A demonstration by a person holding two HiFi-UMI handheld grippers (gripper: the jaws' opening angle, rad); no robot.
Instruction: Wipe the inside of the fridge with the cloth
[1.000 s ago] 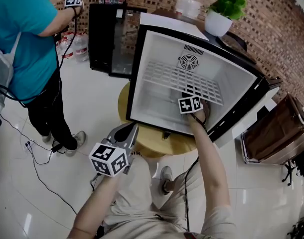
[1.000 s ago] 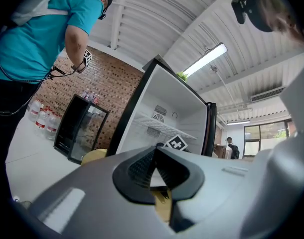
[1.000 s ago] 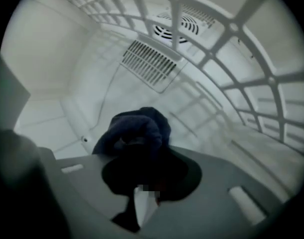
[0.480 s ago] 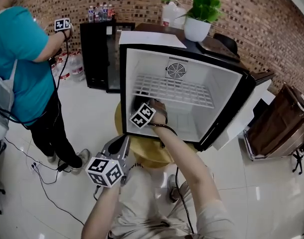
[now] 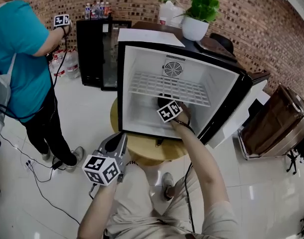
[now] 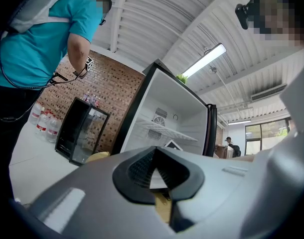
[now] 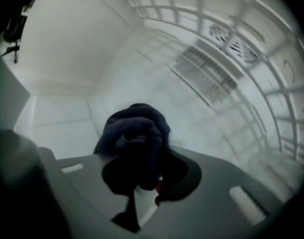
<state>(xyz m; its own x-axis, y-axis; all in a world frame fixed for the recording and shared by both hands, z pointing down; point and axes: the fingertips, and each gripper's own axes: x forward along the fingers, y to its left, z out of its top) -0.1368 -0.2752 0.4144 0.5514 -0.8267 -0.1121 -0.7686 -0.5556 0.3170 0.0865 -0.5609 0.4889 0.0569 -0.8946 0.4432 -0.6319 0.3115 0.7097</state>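
The small white fridge [image 5: 142, 59] stands open on a round table, with a wire shelf [image 5: 167, 88] across its middle. My right gripper [image 5: 164, 102] reaches in under that shelf, near the middle of the fridge floor. It is shut on a bunched dark cloth [image 5: 163, 98]. In the right gripper view the cloth [image 7: 134, 131] bulges out of the right gripper [image 7: 142, 168], against the white interior below the back vent [image 7: 207, 76]. My left gripper [image 5: 118, 139] hangs outside, low and left of the fridge, shut and empty. From the left gripper [image 6: 159, 173] the fridge [image 6: 162, 108] is ahead.
The fridge door [image 5: 231, 118] swings out to the right. A person in a teal shirt [image 5: 17, 44] stands at left, near a black glass-door cabinet [image 5: 94, 49]. A potted plant [image 5: 199, 14] sits behind the fridge top. Cables [image 5: 27, 158] trail on the floor, and a brown crate [image 5: 271, 128] stands right.
My right gripper swept the cloth from the right side of the fridge floor to the left wall, then back toward the middle. The left gripper has stayed put.
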